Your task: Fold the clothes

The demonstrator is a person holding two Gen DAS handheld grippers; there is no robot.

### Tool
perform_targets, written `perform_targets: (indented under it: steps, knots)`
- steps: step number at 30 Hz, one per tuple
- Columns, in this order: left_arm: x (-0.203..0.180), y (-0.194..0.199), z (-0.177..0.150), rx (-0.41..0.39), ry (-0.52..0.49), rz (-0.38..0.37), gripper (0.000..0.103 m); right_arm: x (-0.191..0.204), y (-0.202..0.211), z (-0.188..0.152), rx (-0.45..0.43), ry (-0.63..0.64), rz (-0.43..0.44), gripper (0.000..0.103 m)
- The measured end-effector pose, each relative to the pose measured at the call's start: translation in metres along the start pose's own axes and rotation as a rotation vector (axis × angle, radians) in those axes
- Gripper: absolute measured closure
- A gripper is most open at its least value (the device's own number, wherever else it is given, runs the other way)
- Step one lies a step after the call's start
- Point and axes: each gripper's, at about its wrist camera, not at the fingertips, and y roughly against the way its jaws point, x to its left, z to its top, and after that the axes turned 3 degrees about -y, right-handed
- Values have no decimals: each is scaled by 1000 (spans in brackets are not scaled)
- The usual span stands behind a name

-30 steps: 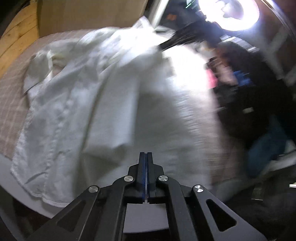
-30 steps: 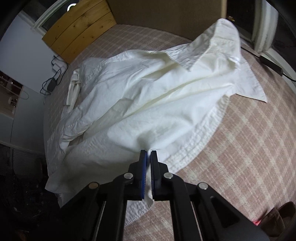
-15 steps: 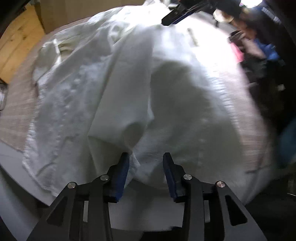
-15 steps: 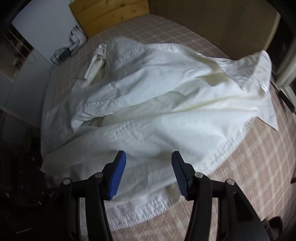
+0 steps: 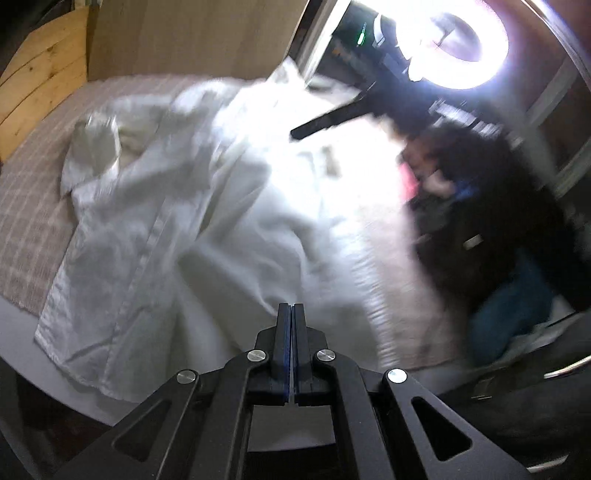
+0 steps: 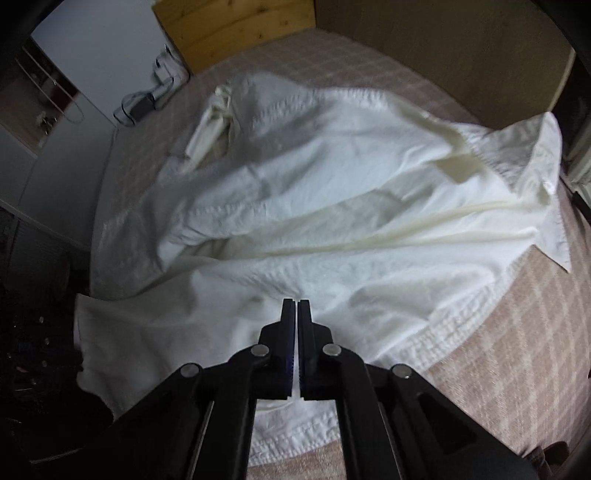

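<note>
A crumpled white button-up shirt [image 5: 207,221] lies spread over the checked bed cover, its button placket running down the left side. My left gripper [image 5: 290,307] is shut at the shirt's near edge, and folds of cloth converge on its tips. In the right wrist view the same shirt [image 6: 332,206] stretches away with its collar at the far right. My right gripper [image 6: 296,303] is shut, with a sliver of white fabric showing between its pads. The right gripper's dark body [image 5: 332,118] shows blurred across the shirt in the left wrist view.
The bed cover [image 6: 517,332] is pink plaid. A wooden headboard [image 6: 236,26] stands at the far end, with cables [image 6: 147,99] on the floor beside it. A bright ring light [image 5: 458,40] and a person in dark clothes [image 5: 491,206] are to the right of the bed.
Both grippers were shut a second ago, stood open over the shirt half a second ago, and are shut again on its fabric. The shirt lies flatter and more spread out.
</note>
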Motion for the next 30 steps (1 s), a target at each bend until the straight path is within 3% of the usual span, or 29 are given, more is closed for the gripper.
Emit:
perform_targets:
  steps: [4, 7, 10, 11, 15, 18, 22, 27, 30]
  knots:
    - [-28, -17, 8, 18, -38, -131, 103, -18, 31, 2, -56, -33, -21, 102]
    - [-49, -30, 14, 32, -67, -230, 103, -30, 28, -2, -34, -72, -53, 100]
    - [-70, -43, 20, 46, -96, -328, 103, -39, 18, -8, -12, -147, -25, 78]
    - [-77, -49, 22, 54, -106, -357, 103, -41, 15, -10, -7, -167, -13, 66]
    - [-98, -98, 15, 157, -183, -339, 103, -47, 3, -15, 5, -212, -24, 63]
    - [-105, -105, 13, 182, -206, -334, 103, -65, 3, -13, -10, -285, -2, 62]
    - [-94, -81, 14, 146, -191, -331, 103, -91, 5, -7, -45, -373, -29, 61]
    - [-72, -49, 14, 105, -138, -321, 103, -124, 1, -15, -44, -519, 45, 61]
    - [-70, -41, 15, 97, -130, -327, 103, -128, -6, -16, -40, -533, 34, 59]
